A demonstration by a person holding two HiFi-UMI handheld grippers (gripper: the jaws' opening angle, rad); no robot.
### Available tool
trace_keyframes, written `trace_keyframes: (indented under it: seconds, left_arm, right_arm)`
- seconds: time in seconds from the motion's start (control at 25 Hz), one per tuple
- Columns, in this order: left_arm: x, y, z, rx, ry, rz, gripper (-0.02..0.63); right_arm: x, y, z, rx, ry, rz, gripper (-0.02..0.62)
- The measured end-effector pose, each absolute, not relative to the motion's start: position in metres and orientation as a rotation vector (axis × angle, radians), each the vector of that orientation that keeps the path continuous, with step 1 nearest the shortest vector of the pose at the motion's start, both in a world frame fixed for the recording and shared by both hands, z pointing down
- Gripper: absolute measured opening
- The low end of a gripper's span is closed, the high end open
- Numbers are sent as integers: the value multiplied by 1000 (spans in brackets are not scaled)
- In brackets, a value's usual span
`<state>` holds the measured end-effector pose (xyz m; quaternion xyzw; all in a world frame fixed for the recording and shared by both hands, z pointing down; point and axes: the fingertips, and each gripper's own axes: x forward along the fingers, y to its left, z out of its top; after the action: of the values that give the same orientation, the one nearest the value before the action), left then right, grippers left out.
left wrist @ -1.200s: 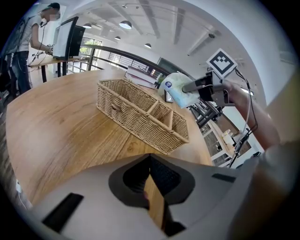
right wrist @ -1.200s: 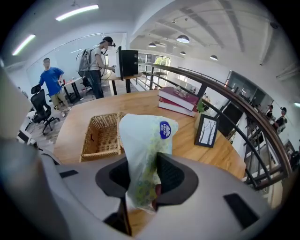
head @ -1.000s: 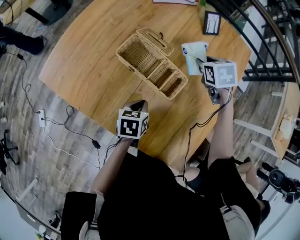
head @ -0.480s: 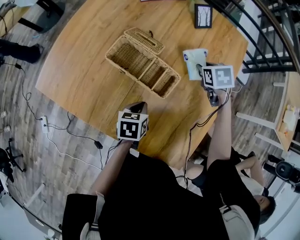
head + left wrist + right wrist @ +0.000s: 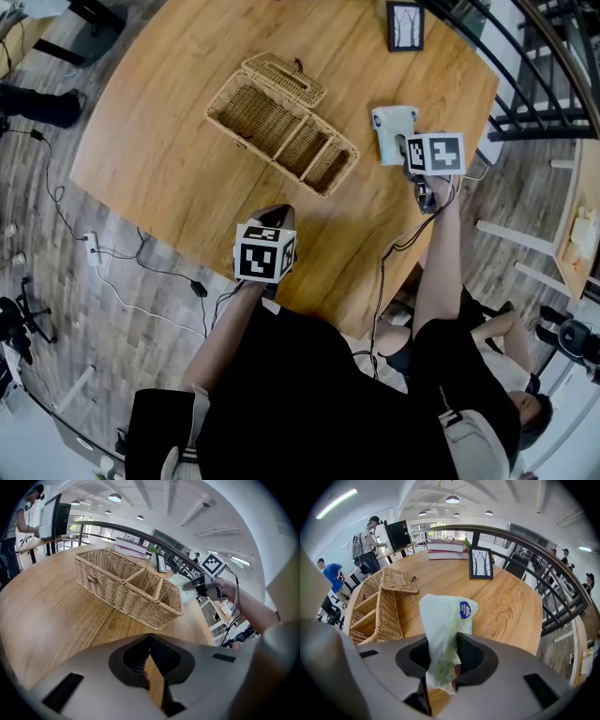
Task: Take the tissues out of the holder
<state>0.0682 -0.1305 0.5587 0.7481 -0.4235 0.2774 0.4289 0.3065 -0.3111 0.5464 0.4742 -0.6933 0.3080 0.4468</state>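
A pale green tissue pack [image 5: 389, 122] with a blue sticker sits between my right gripper's [image 5: 405, 146] pads, over the table to the right of the wicker holder [image 5: 281, 122]. In the right gripper view the pack [image 5: 446, 620] stands up out of the shut right gripper [image 5: 443, 663]. The holder [image 5: 126, 585] has several compartments and looks empty; its woven lid [image 5: 284, 80] lies against its far side. My left gripper [image 5: 275, 217] hovers near the table's front edge, short of the holder. In its own view the left gripper [image 5: 154, 686] shows a narrow gap with bare wood behind and nothing held.
The round wooden table [image 5: 169, 141] carries a black picture frame [image 5: 405, 25] at the far right and stacked books [image 5: 447, 548] behind it. A dark railing [image 5: 534, 84] runs past the right edge. Cables [image 5: 141, 253] lie on the floor at left. People stand by a far desk [image 5: 370, 541].
My right gripper has come down toward the table with the tissue pack, staying right of the holder. The left gripper has hardly moved.
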Motion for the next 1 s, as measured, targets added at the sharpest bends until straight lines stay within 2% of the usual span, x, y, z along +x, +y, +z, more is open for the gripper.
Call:
trace_keyframes:
  seconds: [1.0]
  left_arm:
    - [72, -127, 569, 1855, -1036, 710, 12]
  right_arm:
    - [307, -309, 557, 1191, -1752, 676, 153]
